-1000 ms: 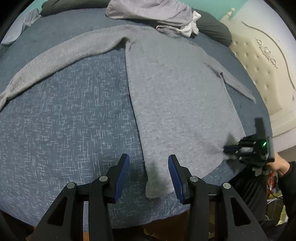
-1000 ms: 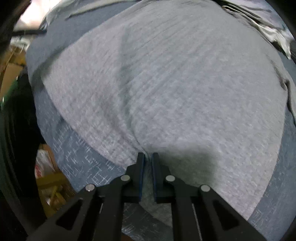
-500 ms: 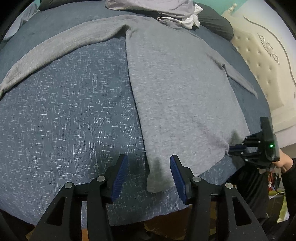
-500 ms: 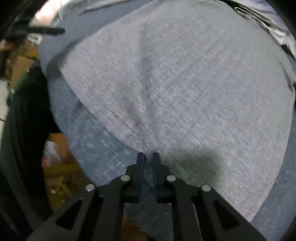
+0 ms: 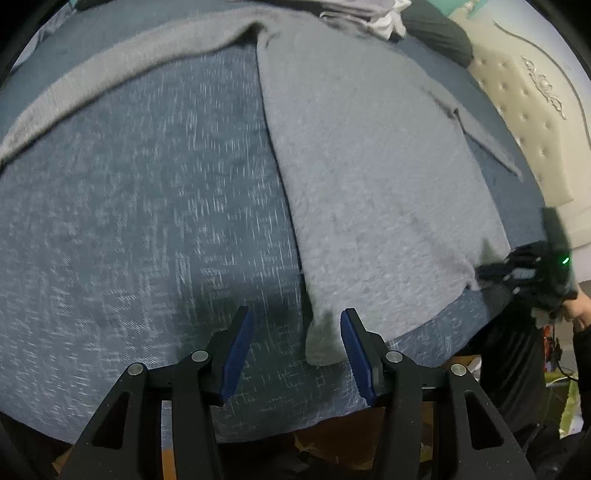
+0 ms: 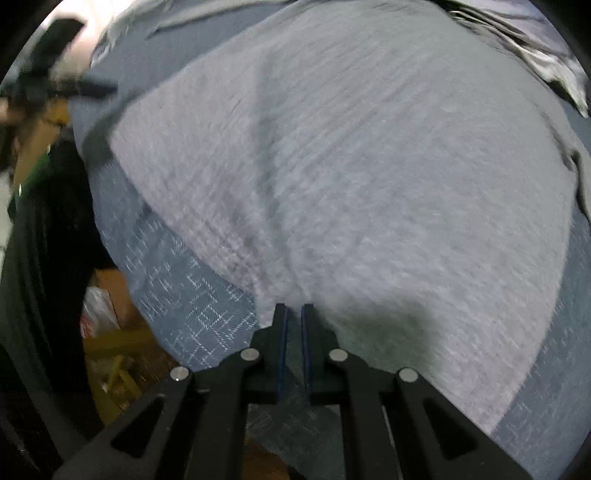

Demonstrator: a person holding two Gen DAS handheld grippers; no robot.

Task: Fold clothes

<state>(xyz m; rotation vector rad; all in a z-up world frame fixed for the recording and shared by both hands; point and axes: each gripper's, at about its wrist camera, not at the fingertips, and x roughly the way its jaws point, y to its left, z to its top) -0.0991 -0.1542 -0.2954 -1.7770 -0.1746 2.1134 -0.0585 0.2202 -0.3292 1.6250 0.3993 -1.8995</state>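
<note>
My left gripper (image 5: 295,341) hangs unclenched, the grey knitted sweater's (image 5: 369,166) near hem corner lying between its fingers; my right gripper (image 6: 293,317) is clenched on the other corner.

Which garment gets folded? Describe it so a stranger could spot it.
On the dark blue speckled bedspread lies a light grey knit sweater, flat, sleeves out. Unlike the crumpled pale clothes beyond it, it is spread smooth.
</note>
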